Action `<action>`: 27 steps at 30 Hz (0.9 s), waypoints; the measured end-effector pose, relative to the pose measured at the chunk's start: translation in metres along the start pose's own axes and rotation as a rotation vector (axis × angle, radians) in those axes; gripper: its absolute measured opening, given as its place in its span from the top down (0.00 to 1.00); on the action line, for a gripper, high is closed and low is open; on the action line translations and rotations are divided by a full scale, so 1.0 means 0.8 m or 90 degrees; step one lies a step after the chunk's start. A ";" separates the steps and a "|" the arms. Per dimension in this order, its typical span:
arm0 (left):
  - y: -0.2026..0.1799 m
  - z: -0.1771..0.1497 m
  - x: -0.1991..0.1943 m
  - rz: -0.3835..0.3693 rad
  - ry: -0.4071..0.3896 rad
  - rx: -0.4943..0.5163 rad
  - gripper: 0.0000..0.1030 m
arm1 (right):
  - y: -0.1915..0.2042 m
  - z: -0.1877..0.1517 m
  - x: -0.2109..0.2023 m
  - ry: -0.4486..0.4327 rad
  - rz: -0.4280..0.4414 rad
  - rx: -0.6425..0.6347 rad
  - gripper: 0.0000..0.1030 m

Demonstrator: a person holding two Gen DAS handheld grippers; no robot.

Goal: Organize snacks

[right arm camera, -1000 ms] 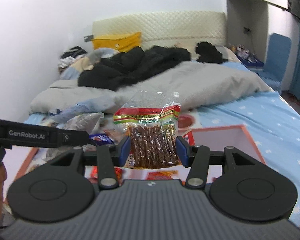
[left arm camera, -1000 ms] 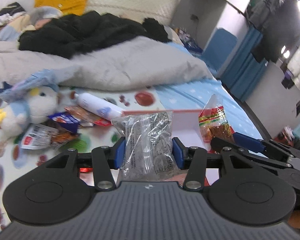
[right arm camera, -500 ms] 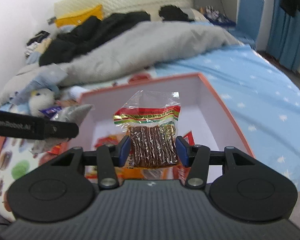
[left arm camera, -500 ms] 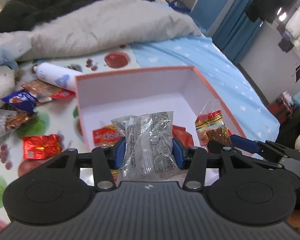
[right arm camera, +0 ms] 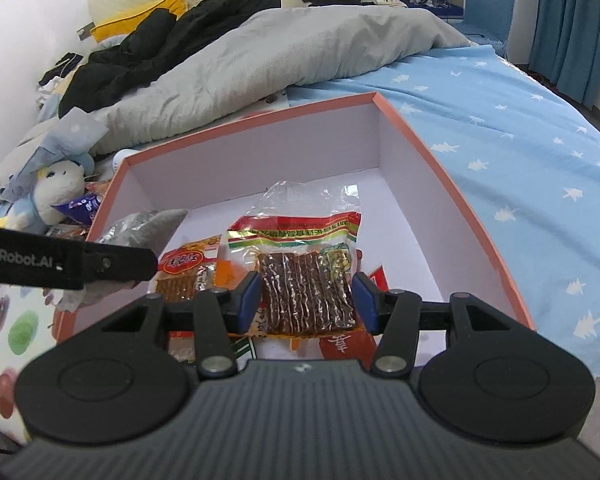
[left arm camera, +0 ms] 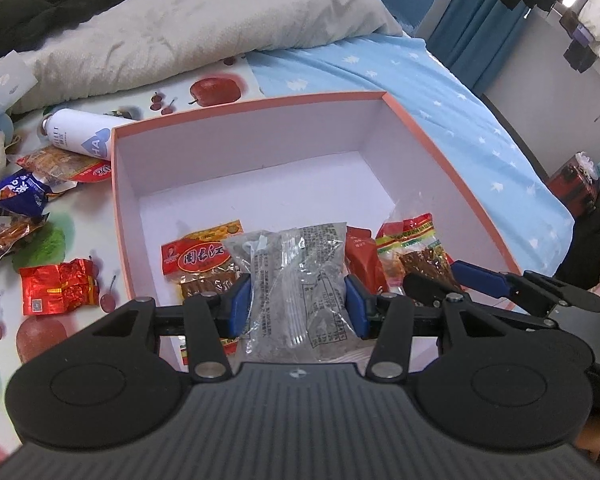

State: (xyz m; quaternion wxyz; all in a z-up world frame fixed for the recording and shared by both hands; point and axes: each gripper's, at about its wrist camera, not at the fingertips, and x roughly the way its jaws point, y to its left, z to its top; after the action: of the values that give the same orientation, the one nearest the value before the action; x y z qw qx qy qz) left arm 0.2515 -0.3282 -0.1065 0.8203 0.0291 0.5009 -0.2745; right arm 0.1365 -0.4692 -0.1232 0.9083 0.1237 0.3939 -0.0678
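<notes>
An open pink box (left arm camera: 236,108) with a white inside lies on the bed; it also shows in the right wrist view (right arm camera: 452,184). My left gripper (left arm camera: 298,304) is shut on a clear grey snack packet (left arm camera: 296,280) held over the box's near part. My right gripper (right arm camera: 306,300) is shut on a clear packet of brown strips with a red-green header (right arm camera: 304,280), also over the box. This packet shows at the right in the left wrist view (left arm camera: 416,248). A red-orange snack pack (left arm camera: 198,258) and a red pack (left arm camera: 362,256) lie on the box floor.
Left of the box lie a white bottle (left arm camera: 80,134), a red foil pack (left arm camera: 58,286), a blue wrapper (left arm camera: 20,194) and other snack bags on a fruit-print mat. A plush toy (right arm camera: 56,188) sits further left. A grey duvet (left arm camera: 180,32) lies behind.
Both grippers have tilted down and moved forward over the box with their packets still held; the box interior now fills both views.
</notes>
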 end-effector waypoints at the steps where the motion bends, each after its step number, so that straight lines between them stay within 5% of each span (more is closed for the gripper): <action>1: 0.001 0.000 -0.001 0.000 -0.001 -0.001 0.46 | -0.001 0.000 0.000 0.000 0.001 0.001 0.48; 7: 0.007 0.002 -0.013 0.008 -0.010 -0.003 0.34 | 0.002 0.001 -0.001 0.001 0.001 0.003 0.41; 10: 0.008 0.006 -0.030 0.009 -0.031 0.000 0.34 | 0.005 0.004 -0.008 -0.007 0.004 0.008 0.34; 27: 0.024 -0.025 -0.181 0.016 -0.161 0.009 0.34 | 0.067 0.015 -0.121 -0.129 0.044 -0.026 0.34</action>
State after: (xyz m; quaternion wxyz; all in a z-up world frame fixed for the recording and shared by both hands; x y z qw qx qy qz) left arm 0.1945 -0.2447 0.0007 0.8799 0.0063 0.3911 -0.2696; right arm 0.0905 -0.4187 -0.0351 0.9475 0.1114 0.2970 -0.0406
